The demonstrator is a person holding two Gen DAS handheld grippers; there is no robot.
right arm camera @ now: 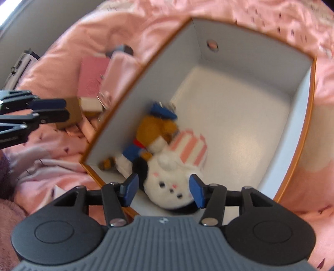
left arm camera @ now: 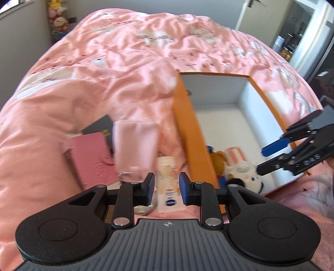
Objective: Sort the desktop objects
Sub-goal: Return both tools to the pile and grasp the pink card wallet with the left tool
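1. Left gripper: blue pads parted astride a white lotion tube, not pressing; tube flat on rumpled pink quilt.
2. Right gripper: jaws released over a white plush toy; toy inside the orange-edged, white-lined box.
3. Pink book: blurred, partly covered.

pink bedspread | plush toys in corner | doorway

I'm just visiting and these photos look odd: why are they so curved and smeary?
Left wrist view: the fisheye lens bows the bed into a dome; the pink book is motion-blurred, daylight bleaches the quilt. Right wrist view: the box rim curves, the plush toys are soft, glare shines on the box floor.
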